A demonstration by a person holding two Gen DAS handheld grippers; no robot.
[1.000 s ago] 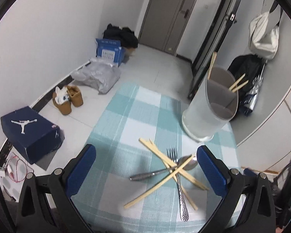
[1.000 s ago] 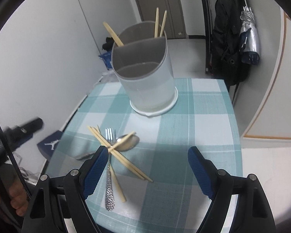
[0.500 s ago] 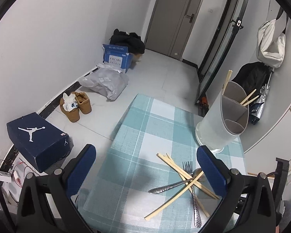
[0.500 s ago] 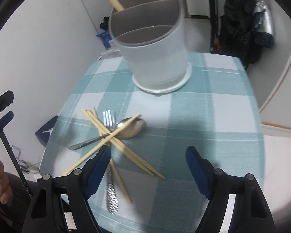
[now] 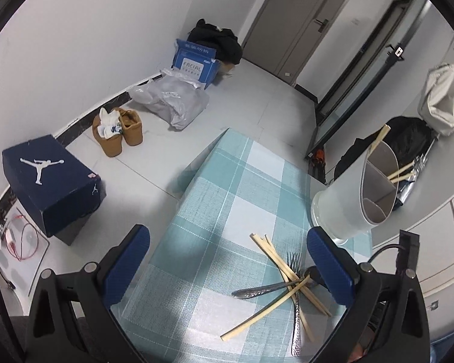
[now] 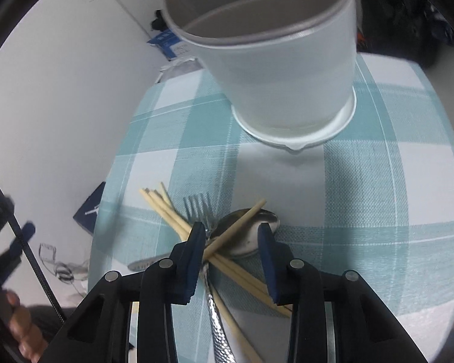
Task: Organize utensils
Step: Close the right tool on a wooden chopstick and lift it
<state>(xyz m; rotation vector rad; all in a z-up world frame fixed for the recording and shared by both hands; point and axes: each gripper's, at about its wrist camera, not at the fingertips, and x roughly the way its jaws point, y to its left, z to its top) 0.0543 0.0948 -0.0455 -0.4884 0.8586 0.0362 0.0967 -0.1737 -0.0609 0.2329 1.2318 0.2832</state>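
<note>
Left wrist cam sat high and back, tilted down across the checked tablecloth (image 5: 227, 199) toward the door (image 5: 302, 21) at 12 o'clock; utensil pile (image 5: 287, 284) at 5 o'clock, divided holder (image 5: 348, 205) at 3. Right wrist cam looked steeply down, very close: pile (image 6: 227, 233) dead centre between its own fingers, holder (image 6: 287, 69) filling 12 o'clock. Both shared pile, holder, cloth.

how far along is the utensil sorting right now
Done: a few chopsticks already stand in the holder. In hand: nothing yet; the right gripper has been closing around the pile, straddling the spoon bowl. Left: spoon, fork and loose chopsticks on the tablecloth.
</note>
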